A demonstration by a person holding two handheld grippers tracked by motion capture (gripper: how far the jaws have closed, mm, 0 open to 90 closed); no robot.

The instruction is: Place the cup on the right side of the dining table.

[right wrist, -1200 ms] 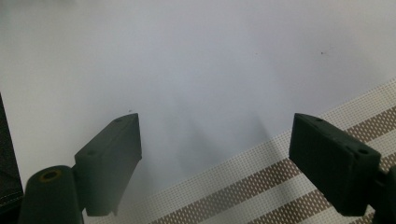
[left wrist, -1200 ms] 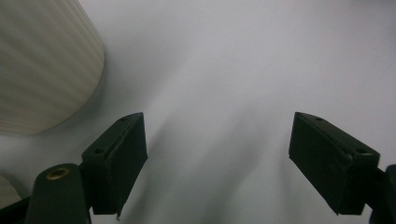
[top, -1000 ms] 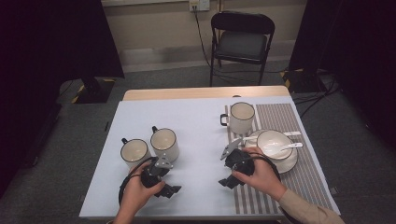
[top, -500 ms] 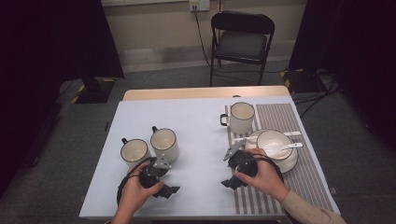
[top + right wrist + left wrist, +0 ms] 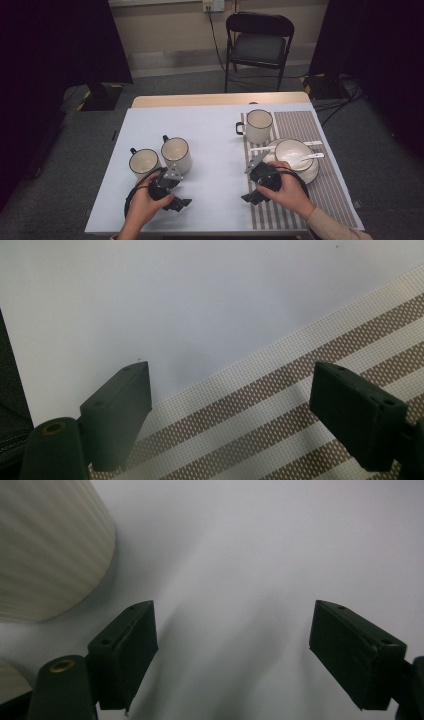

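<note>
Two black-rimmed cream mugs stand side by side at the table's left, one [image 5: 176, 154] farther than the other [image 5: 144, 161]. My left gripper [image 5: 178, 189] lies just in front of them, held in a hand, jaws open and pointing right. In the left gripper view the gripper [image 5: 232, 655] is open over bare table, with a mug's ribbed side [image 5: 50, 545] at upper left. My right gripper [image 5: 252, 180] is open at the left edge of the striped placemat [image 5: 320, 125]. The right gripper view has its open jaws [image 5: 230, 415] spanning that placemat edge [image 5: 280, 390].
A third mug [image 5: 259, 125] stands on the placemat's far left part. A white bowl [image 5: 294, 151] on a plate holds a spoon [image 5: 312, 156], close beyond the right hand. A black folding chair [image 5: 260, 45] stands behind the table [image 5: 215, 125].
The right gripper has drifted slightly to the right. The left gripper has barely moved. Both stay open.
</note>
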